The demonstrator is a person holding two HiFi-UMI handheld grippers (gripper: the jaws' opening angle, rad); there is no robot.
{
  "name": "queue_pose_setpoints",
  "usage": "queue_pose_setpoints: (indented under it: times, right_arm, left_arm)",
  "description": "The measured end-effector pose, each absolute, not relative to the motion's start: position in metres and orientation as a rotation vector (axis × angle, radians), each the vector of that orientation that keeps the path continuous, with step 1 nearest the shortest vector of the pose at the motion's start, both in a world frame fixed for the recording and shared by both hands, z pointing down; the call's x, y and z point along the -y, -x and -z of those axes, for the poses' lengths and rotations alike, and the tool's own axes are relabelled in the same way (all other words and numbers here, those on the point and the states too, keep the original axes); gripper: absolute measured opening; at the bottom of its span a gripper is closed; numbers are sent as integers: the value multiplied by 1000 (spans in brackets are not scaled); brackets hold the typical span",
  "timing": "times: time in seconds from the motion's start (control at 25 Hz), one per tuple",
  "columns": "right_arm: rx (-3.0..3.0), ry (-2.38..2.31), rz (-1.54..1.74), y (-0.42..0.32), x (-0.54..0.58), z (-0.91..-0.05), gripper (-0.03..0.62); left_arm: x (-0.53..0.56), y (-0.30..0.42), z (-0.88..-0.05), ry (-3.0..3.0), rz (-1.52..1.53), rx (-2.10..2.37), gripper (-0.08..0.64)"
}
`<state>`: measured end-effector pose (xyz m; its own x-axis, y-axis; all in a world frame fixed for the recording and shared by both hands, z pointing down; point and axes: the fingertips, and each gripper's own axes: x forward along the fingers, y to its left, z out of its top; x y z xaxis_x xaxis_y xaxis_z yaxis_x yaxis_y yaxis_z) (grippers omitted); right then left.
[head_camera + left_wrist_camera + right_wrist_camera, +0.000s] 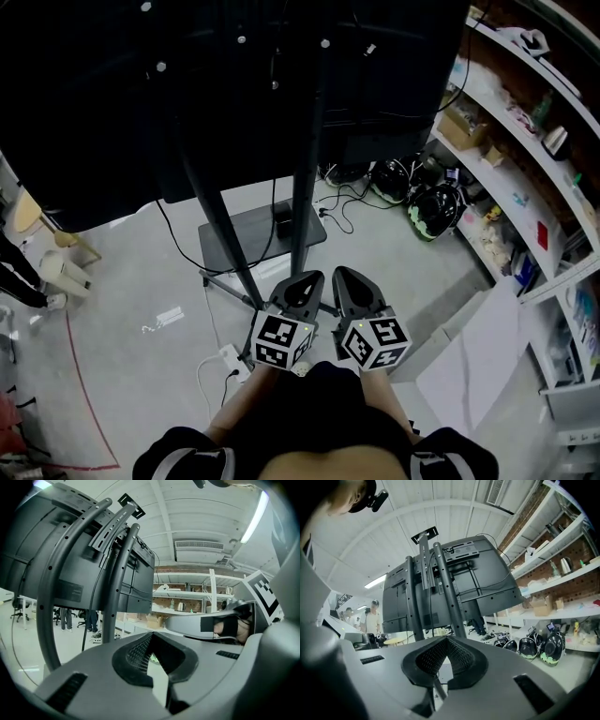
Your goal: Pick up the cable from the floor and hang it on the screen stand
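We hold both tools low and close to the body, side by side, pointing at the screen stand (305,169) ahead. The left hand-held gripper (307,277) is clenched on nothing: in its own view the ribbed pads meet at the tips (151,635) with only air beyond. The right hand-held gripper (345,273) is likewise clenched and empty (446,638). Nothing has been picked up yet, so the step in hand is choosing and reaching for the cable. Two candidates lie on the floor (141,272): a white cable (204,370) curling beside a socket block (231,357), near us on the left, and a thin black cable (349,214) looping just right of the stand's base plate (253,239) towards the helmets (433,208) under the shelves (525,141). We cannot tell from here which is meant, nor whether either is plugged in. To do this well, we should spread one tool's jaws before lowering it, bring them down astride a free stretch of cable lying clear of the base plate, and close only once the cable sits between the pads. A thin cable flat on a hard floor is likely to slip aside, so a loop that stands slightly proud is the better spot. We should lift gently and watch for tension, then drape it over a stand bracket behind the screen (112,94).
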<state>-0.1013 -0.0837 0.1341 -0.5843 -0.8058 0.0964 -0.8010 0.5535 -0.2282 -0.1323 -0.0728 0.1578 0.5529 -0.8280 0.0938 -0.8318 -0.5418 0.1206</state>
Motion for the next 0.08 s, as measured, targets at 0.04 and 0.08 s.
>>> queue_pose_setpoints:
  times: [0.04,0.08]
  right_arm:
    - [-2751,1428,387,100,83,-135,25]
    - [-2751,1433,385,98,83,-135,24]
  left_arm:
    - [74,131,-159,-2634,-33,1417,8]
    - [74,130,-160,-2635,-28,1416,8]
